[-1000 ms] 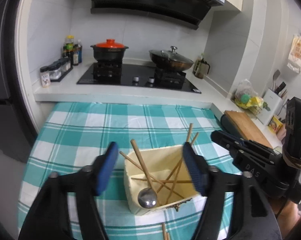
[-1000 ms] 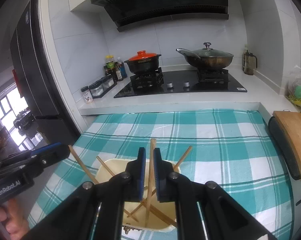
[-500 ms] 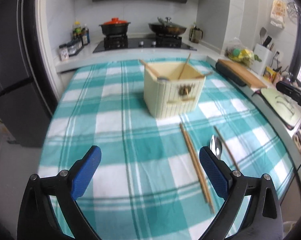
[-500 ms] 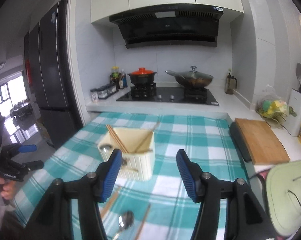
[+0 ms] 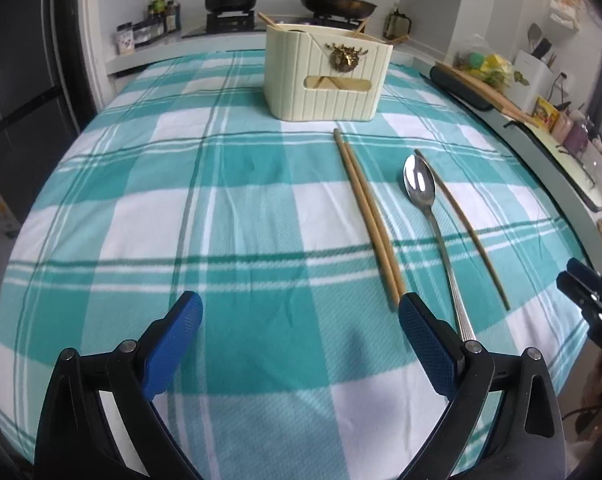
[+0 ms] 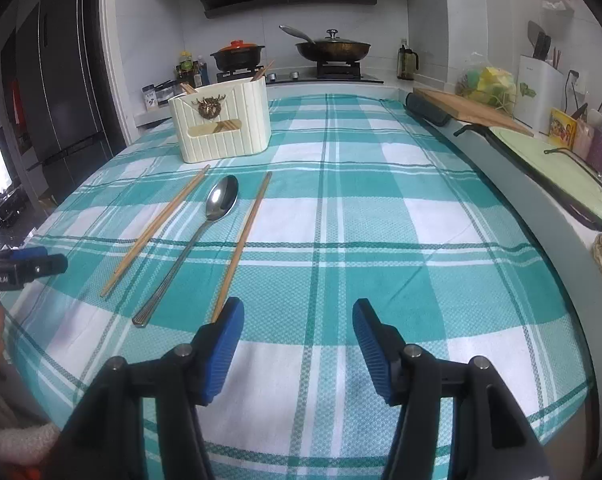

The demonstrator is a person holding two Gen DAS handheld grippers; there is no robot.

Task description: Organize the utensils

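Observation:
A cream utensil box (image 5: 327,76) with chopsticks sticking out stands at the far side of the checked tablecloth (image 5: 241,200); it also shows in the right wrist view (image 6: 221,120). In front of it lie a pair of wooden chopsticks (image 5: 369,220), a steel spoon (image 5: 429,216) and a single chopstick (image 5: 465,228). The right wrist view shows the pair (image 6: 157,228), the spoon (image 6: 197,236) and the single chopstick (image 6: 243,236). My left gripper (image 5: 301,320) is open and empty, low over the near cloth. My right gripper (image 6: 297,324) is open and empty, just right of the single chopstick's near end.
A stove with a red-lidded pot (image 6: 239,54) and a lidded wok (image 6: 333,48) sits behind the table. A cutting board (image 6: 469,114) and a pale green tray (image 6: 557,168) lie on the counter to the right. A dark fridge (image 6: 61,92) stands at left.
Both grippers have pulled back from over the box to the near table edge and dropped low. The right gripper, shut on a chopstick a second ago, is now open and empty.

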